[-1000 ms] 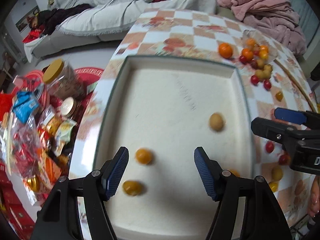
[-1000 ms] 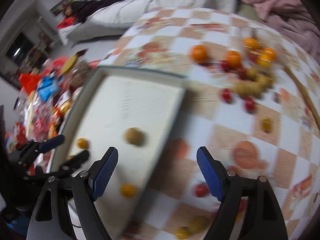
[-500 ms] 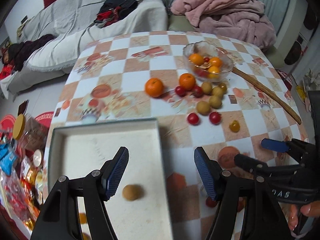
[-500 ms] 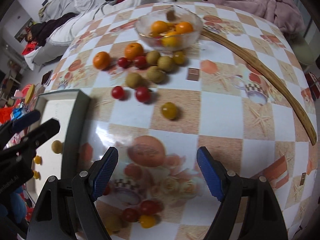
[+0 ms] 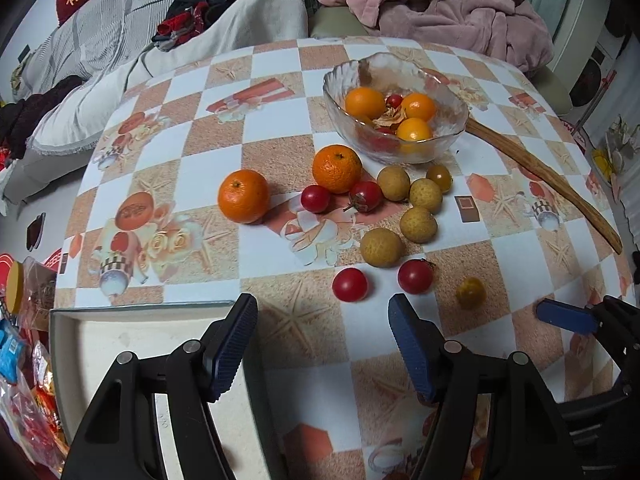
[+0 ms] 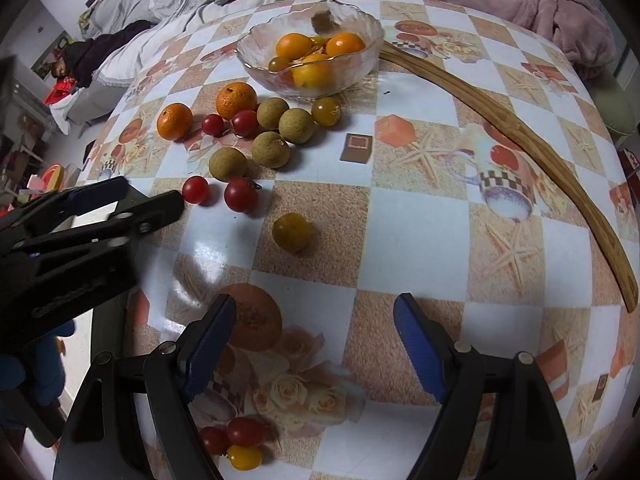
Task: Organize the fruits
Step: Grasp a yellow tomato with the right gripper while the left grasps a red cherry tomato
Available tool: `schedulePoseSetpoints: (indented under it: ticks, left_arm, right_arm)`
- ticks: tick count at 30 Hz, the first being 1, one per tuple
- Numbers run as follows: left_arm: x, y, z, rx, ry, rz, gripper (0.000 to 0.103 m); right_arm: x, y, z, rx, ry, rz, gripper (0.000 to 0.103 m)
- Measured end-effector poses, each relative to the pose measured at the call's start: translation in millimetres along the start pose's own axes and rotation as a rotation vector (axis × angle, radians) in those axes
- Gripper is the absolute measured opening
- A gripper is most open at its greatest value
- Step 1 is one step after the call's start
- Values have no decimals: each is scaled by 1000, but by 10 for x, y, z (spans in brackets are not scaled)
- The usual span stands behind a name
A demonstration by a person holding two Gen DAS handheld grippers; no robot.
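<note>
Loose fruit lies on the checked table: two mandarins (image 5: 243,196), several red cherry tomatoes (image 5: 349,284), several brown longans (image 5: 381,247) and a yellow tomato (image 5: 471,292). A glass bowl (image 5: 448,142) at the back holds oranges. A white tray (image 5: 120,332) sits at the near left. My left gripper (image 5: 322,344) is open and empty, just short of two red tomatoes. My right gripper (image 6: 314,344) is open and empty over bare table, with the yellow tomato (image 6: 291,231) ahead of it. More small tomatoes (image 6: 240,438) lie by its left finger.
A long curved wooden stick (image 6: 520,132) lies across the right of the table. A sofa with clothes (image 5: 200,12) and a pink blanket (image 5: 440,4) stand beyond the table. Snack bags and jars (image 5: 24,320) lie on the floor at left.
Both grippers have swung from over the tray toward the fruit pile and bowl and closed in on it. Both stay open and empty.
</note>
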State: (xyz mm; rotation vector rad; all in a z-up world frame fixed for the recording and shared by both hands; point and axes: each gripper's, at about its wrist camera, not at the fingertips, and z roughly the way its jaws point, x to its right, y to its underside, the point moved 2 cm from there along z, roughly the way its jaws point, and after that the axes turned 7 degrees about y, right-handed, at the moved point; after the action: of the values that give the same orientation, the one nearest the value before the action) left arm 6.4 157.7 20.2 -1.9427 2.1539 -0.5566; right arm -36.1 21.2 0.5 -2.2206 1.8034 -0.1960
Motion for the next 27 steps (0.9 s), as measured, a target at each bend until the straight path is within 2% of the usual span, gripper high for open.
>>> schedulePoseSetpoints:
  ticks: [6,12,17,20,22,24,25,27]
  left_arm:
    - [27,-38,169,-10,-19,20,69]
    - [21,-62,312,-33,-6,9,69]
    - [43,-74,353,-28,15,18,69]
    - [39,-81,347,-19,24,12,58]
    - [47,-90,338,-16,30,17,46]
    - [57,-103,331,-18,34,22,29]
    - [59,-108,329,-21,37,22,25]
    - [54,-105,317,-23,49,11,23]
  right_arm:
    - [-106,-69,85,21,-1,-66,83]
    - [-175,-102,133,54,17,-130,83]
    - [-196,-147,140,91,33,-163,72]
    - [-224,-172,138,112,34,-184,55]
    - [-246,-188,143,120,33,-200,37]
    - [-233,-196,138,119,24,-195,24]
    - [-213,-198,133,114,8,-184,22]
    - [-156,-191,110,104,-11,-154,22]
